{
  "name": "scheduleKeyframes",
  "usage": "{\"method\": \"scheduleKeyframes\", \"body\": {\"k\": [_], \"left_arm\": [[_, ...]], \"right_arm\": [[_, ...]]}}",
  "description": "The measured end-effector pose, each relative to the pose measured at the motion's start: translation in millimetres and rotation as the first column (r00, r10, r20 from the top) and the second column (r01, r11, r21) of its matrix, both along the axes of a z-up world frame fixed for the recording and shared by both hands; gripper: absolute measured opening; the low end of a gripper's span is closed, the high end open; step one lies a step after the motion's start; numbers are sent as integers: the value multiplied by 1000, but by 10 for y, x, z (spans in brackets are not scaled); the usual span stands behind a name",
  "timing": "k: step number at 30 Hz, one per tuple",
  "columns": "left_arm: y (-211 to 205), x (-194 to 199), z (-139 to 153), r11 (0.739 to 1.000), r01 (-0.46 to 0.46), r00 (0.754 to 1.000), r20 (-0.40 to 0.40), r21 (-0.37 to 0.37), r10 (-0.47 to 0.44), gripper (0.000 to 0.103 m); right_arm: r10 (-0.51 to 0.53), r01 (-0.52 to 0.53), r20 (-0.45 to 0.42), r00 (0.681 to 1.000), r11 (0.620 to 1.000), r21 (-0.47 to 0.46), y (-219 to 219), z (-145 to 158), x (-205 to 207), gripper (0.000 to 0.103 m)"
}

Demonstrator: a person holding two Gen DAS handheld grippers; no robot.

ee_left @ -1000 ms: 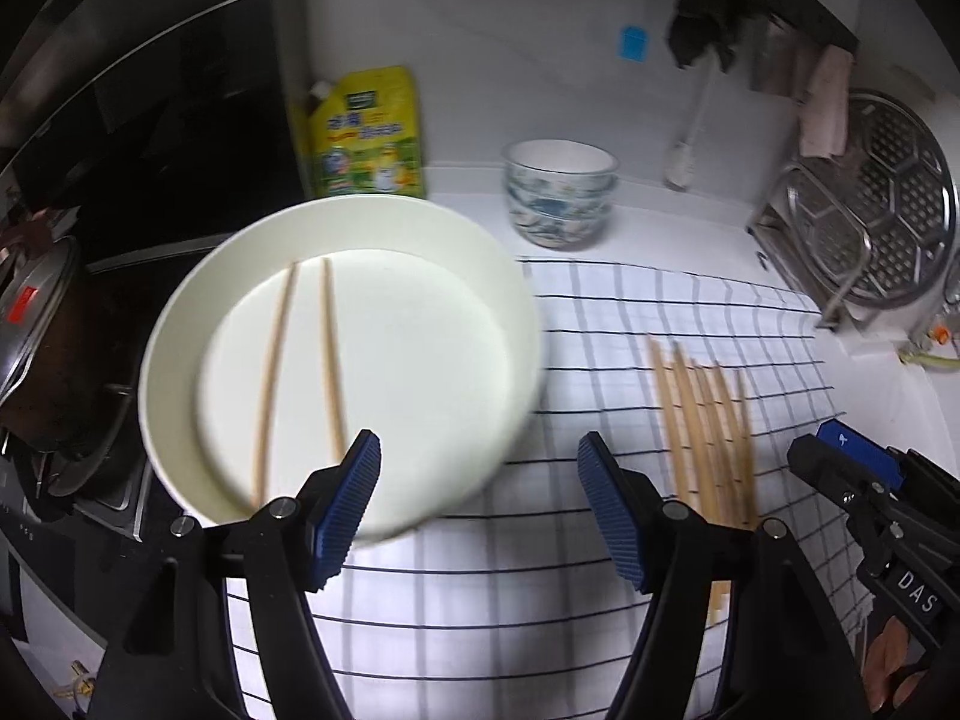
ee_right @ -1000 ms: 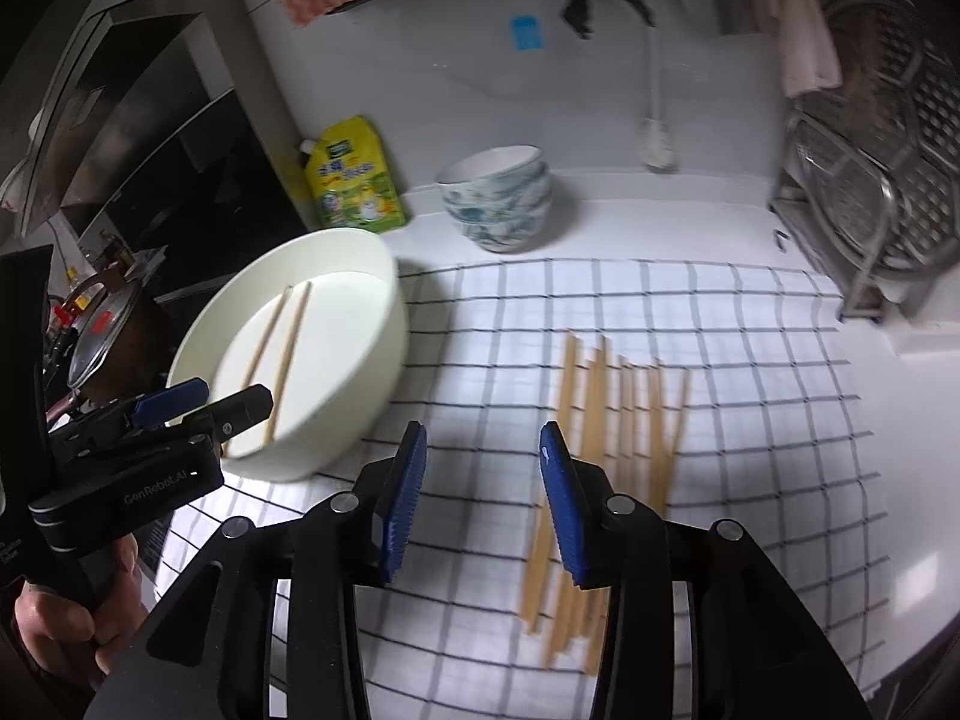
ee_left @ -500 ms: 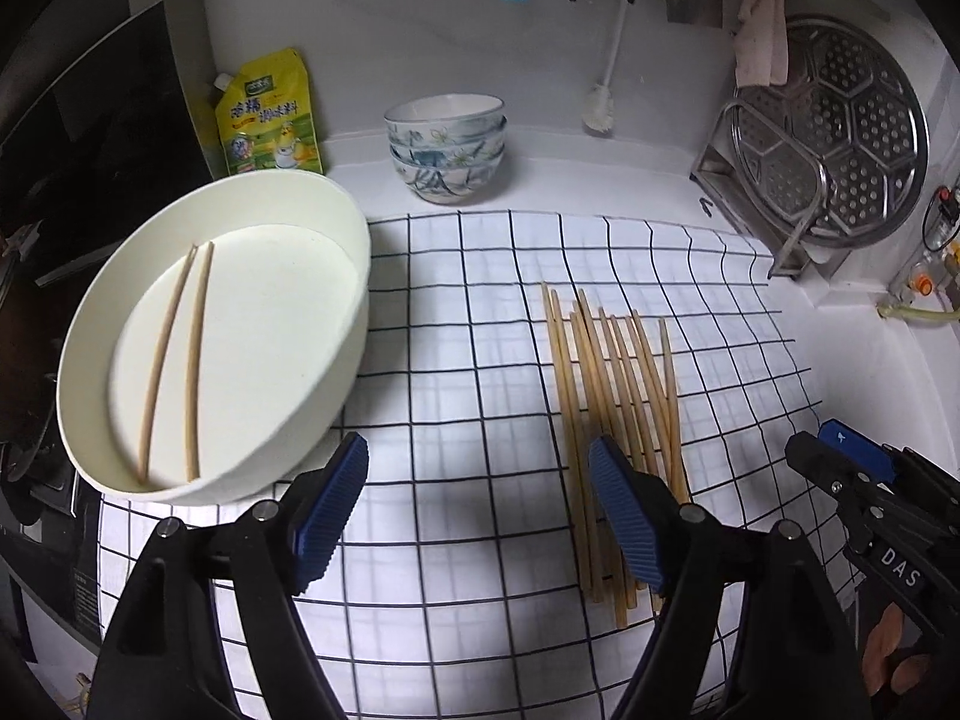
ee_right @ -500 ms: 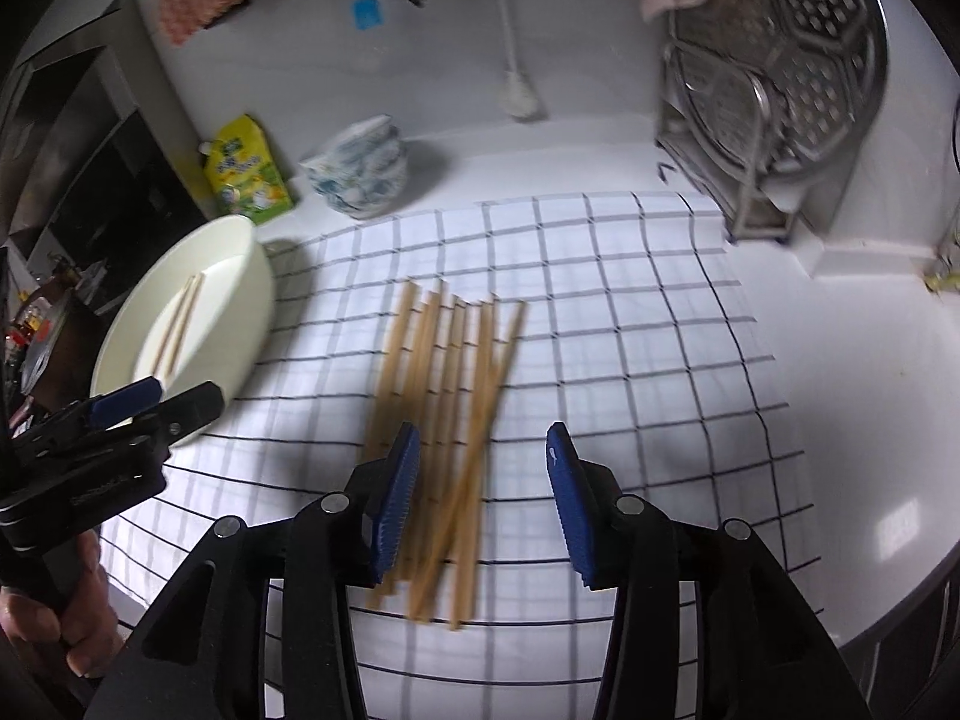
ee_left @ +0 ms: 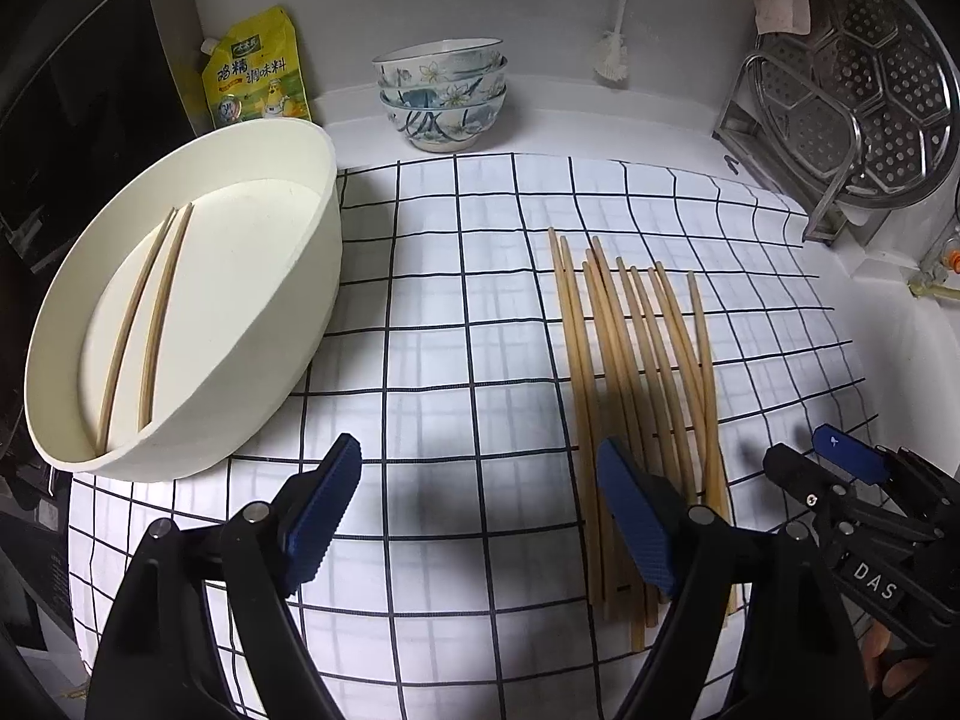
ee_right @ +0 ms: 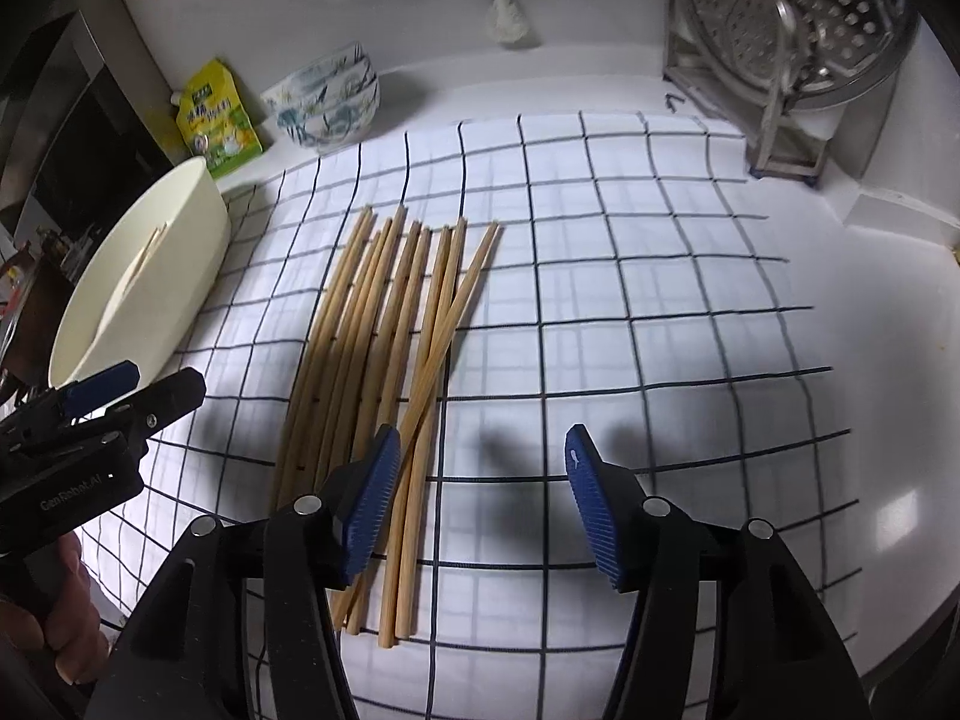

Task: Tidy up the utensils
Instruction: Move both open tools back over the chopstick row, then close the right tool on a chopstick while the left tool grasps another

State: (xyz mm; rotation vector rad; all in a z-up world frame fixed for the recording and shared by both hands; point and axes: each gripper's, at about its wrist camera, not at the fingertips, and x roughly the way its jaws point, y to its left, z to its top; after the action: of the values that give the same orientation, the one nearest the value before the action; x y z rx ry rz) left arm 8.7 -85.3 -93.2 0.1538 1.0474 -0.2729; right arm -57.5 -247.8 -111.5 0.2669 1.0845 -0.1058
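Several wooden chopsticks (ee_left: 630, 360) (ee_right: 384, 324) lie side by side on a white cloth with a dark grid (ee_left: 468, 312) (ee_right: 630, 300). A cream round basin (ee_left: 288, 324) (ee_right: 174, 252) at the left holds two more chopsticks (ee_left: 144, 324). My left gripper (ee_left: 480, 510) hovers over the cloth just left of the row, jaws opening, nothing between them; its right pad overlaps the near ends. My right gripper (ee_right: 480, 504) hangs at the row's right edge, jaws opening and empty, its left pad over the outermost sticks.
Stacked patterned bowls (ee_left: 444, 96) (ee_right: 327, 102) and a yellow seasoning pouch (ee_left: 255, 75) (ee_right: 219, 120) stand at the back. A metal rack with a perforated steamer plate (ee_left: 864, 120) (ee_right: 792, 42) fills the back right. A dark stove area borders the left. A hand (ee_right: 54, 618) grips the left tool.
Both grippers have swung right from the basin and come down toward the chopstick row. The jaws of both stand wider than before.
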Motion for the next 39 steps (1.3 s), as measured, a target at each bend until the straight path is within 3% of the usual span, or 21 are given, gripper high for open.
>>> {"method": "scheduleKeyframes", "body": {"k": [19,39], "left_arm": [[12,64,-195,1000,-7,1000,-25,8,8,79],[-124,82,-384,1000,2,999,-53,16,-1,79]], "right_arm": [[29,-33,-63,998,997,-68,146,-263,247,55],[-33,32,-22,999,999,-32,-268,-234,11,55]]}}
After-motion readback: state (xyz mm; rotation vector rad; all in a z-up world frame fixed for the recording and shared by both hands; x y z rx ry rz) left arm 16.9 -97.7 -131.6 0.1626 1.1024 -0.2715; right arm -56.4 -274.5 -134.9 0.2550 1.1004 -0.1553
